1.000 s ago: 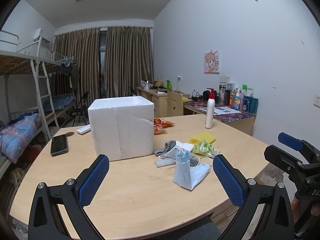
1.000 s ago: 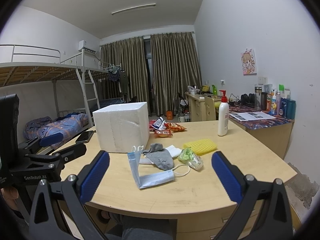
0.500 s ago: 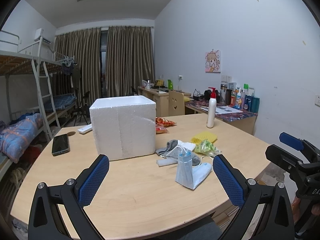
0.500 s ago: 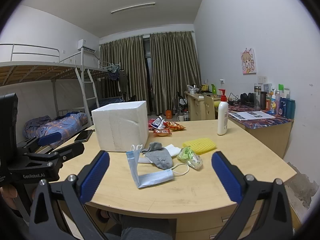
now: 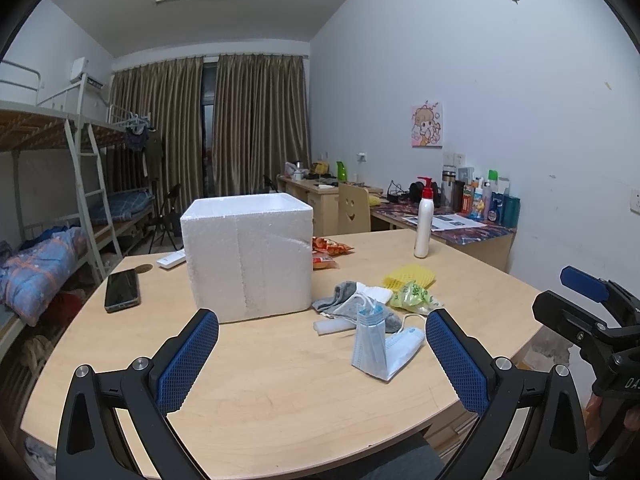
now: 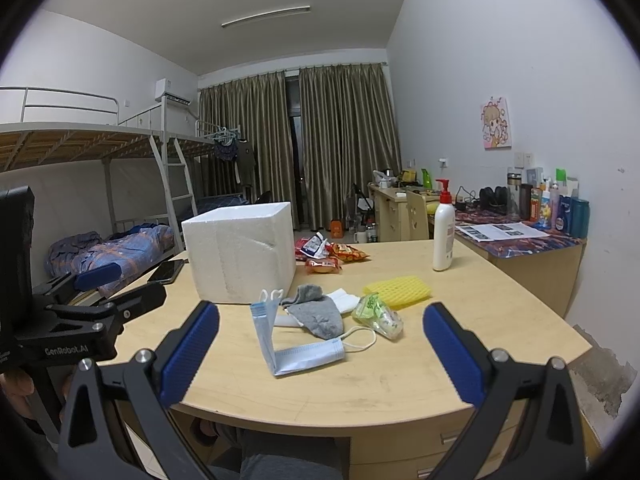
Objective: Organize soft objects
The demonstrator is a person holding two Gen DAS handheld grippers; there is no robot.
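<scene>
Table (image 5: 256, 392): light wood with a curved near edge; it carries everything listed below.
Foam box (image 5: 248, 256): white, standing toward the table's far-left part, its front face turned to both cameras.
Left gripper (image 5: 322, 354): jaws spread wide and holding nothing, hanging over the near edge; its blue pads frame the foam box's lower front and the face mask.
Right gripper (image 6: 320, 350): jaws also spread wide, nothing between them, held just off the near edge with the soft pile ahead.
Lotion bottle (image 6: 443, 236): white with a red pump, upright near the far-right edge.
Face mask (image 6: 298, 346): blue, folded in an L, one half standing up and the other flat; it is the item closest to the near edge, right of centre.
Grey sock (image 6: 316, 312): crumpled just behind the mask, overlapping a white cloth (image 6: 344, 300).
Yellow foam net (image 6: 398, 291): flat, beyond the sock toward the right edge.
Green wrapper (image 6: 378, 312): crinkled, touching the net's near side.
Phone (image 5: 122, 290): dark, lying flat by the left edge.
Snack packets (image 6: 336, 256): red and orange, behind the box's right corner.
</scene>
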